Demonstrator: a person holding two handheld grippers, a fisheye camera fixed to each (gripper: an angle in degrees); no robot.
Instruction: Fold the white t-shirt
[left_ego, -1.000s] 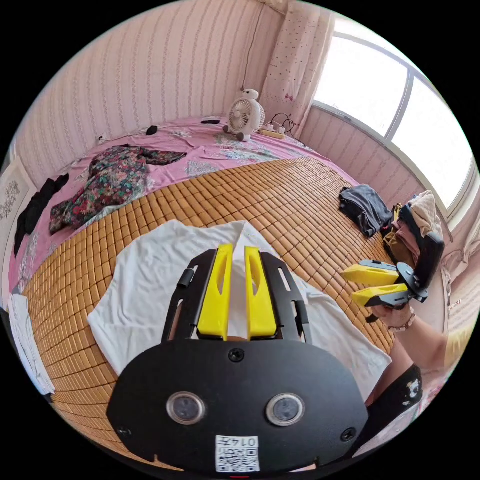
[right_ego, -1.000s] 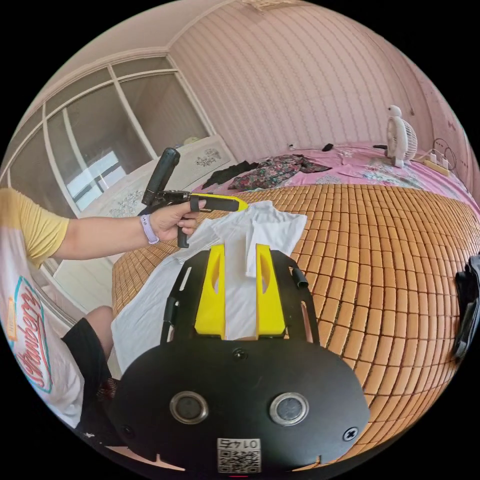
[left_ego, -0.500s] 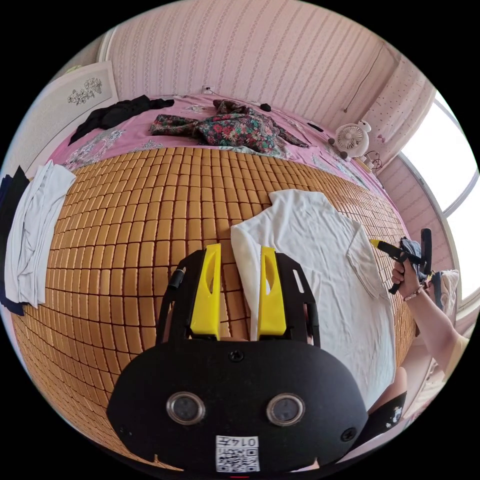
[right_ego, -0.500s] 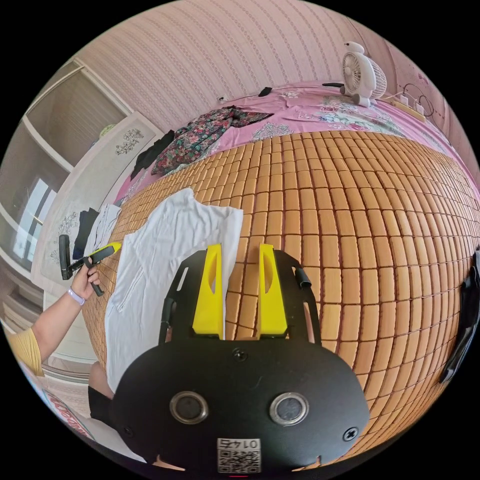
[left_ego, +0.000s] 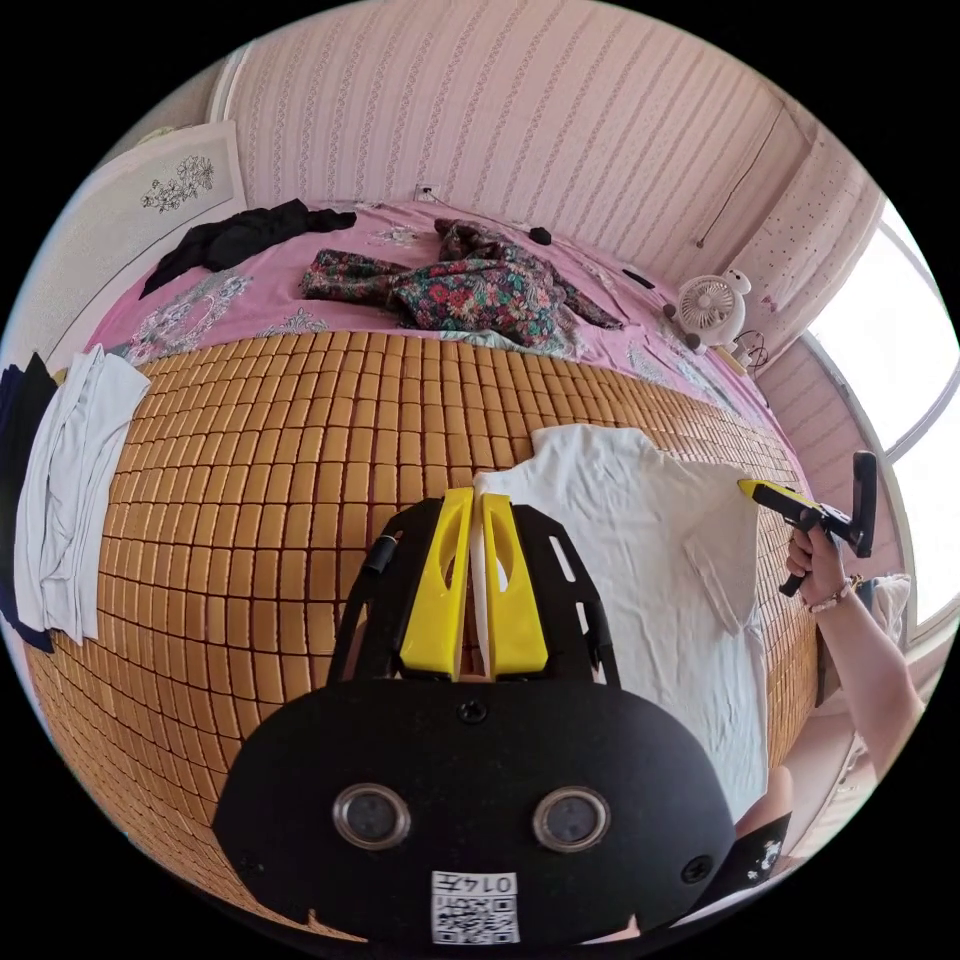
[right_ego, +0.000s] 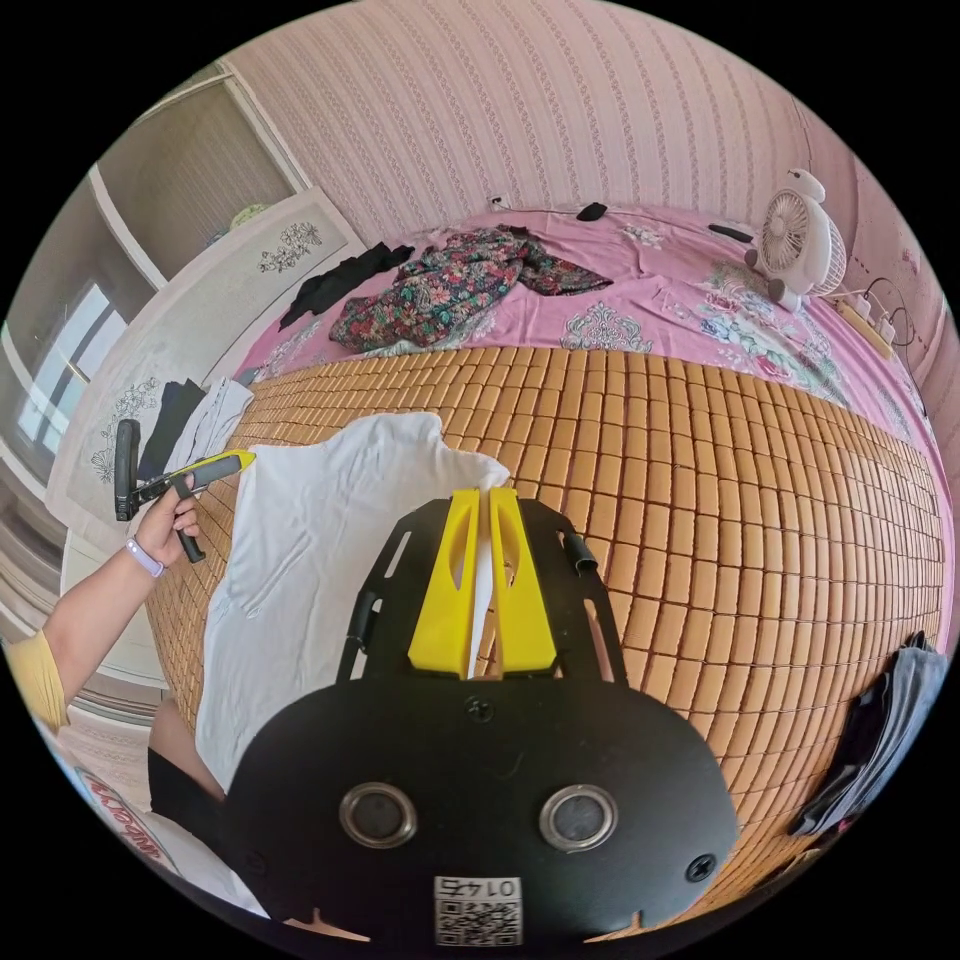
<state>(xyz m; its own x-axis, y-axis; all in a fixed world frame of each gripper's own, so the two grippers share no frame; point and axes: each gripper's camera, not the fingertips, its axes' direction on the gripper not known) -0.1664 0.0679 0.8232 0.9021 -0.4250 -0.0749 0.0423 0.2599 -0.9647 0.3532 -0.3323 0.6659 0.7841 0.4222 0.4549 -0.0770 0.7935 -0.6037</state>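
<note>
Both grippers, left gripper and right gripper, pinch opposite edges of the white t-shirt at frame centre; folding inward likely follows.

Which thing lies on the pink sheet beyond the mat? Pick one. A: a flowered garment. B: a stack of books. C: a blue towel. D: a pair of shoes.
A: a flowered garment lies crumpled on the pink sheet past the bamboo mat, with a small white fan further along.
</note>
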